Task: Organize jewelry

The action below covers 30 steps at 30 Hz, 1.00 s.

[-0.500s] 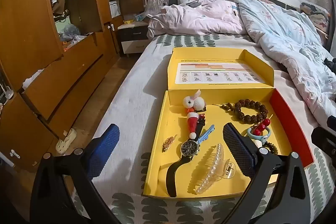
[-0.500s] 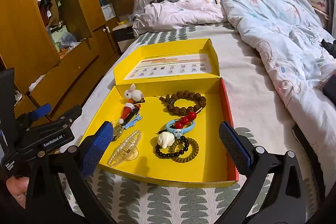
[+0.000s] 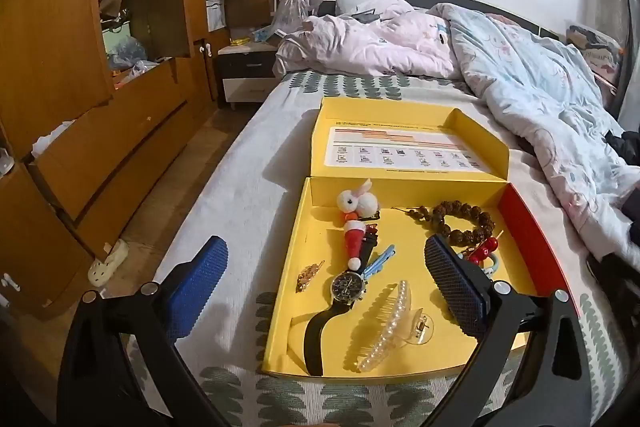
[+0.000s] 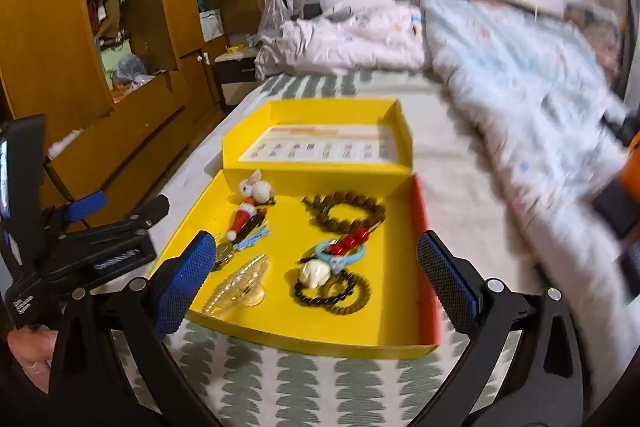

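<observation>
Jewelry loose in the yellow box on the bed: light, small pieces, the wristwatch best pinched across its stiff case, with left gripper and right gripper both spread wide, empty.

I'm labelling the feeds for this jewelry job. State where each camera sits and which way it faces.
Left wrist: on the left tongs, angled down over the yellow box on the bed; both pads show, open.
Right wrist: on the right tongs, angled down at that box from further right; its pads, the left tongs' body and a hand show.
Shared: box, wristwatch, wardrobe.
</observation>
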Each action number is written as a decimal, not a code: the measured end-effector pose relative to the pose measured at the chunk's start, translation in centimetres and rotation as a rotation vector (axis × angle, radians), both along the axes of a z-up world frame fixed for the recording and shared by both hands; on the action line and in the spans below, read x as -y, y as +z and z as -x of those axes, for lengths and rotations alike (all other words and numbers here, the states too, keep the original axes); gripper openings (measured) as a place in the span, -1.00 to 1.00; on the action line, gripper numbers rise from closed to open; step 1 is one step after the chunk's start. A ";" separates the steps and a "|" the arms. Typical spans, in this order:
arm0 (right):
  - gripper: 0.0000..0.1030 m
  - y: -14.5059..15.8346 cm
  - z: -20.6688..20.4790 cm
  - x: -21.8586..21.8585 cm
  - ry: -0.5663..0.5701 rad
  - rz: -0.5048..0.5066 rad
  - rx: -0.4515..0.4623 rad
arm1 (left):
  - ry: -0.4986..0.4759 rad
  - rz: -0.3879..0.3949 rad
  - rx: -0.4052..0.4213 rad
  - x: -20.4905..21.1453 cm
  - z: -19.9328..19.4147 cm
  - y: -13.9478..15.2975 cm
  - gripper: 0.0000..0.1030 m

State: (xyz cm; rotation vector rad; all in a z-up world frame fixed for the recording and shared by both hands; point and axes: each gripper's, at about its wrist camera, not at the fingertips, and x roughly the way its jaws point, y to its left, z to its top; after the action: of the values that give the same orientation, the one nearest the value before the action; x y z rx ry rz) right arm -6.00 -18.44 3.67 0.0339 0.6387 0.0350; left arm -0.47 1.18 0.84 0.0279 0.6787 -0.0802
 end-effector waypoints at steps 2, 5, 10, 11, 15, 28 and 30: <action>0.95 1.5 0.6 -1.3 -0.001 0.066 0.037 | 0.009 -0.004 0.003 -0.1 0.0 0.0 0.90; 0.95 3.4 1.5 -2.7 0.039 0.069 0.093 | 0.011 -0.012 -0.001 0.1 -0.1 -0.1 0.90; 0.94 5.7 2.4 -5.2 0.115 0.064 0.137 | 0.011 -0.029 0.006 0.3 0.0 -0.3 0.90; 0.95 6.0 2.6 -5.7 0.117 0.074 0.141 | 0.011 -0.029 0.006 0.3 0.0 -0.3 0.90; 0.95 5.5 2.7 -5.7 0.077 0.109 0.146 | 0.019 -0.029 0.010 0.3 0.0 -0.4 0.90; 0.95 -2.5 -3.8 1.5 -0.012 -0.083 -0.082 | 0.033 -0.022 -0.025 0.1 -1.4 -1.1 0.90; 0.95 -3.8 -5.0 2.2 -0.008 -0.118 -0.124 | 0.031 -0.020 -0.046 0.3 -1.8 -1.5 0.90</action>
State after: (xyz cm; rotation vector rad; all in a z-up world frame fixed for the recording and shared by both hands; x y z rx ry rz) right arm -1.02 -20.64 -0.09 0.1533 0.7602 0.0629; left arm 1.36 0.86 -0.64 0.0344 0.7260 -0.0445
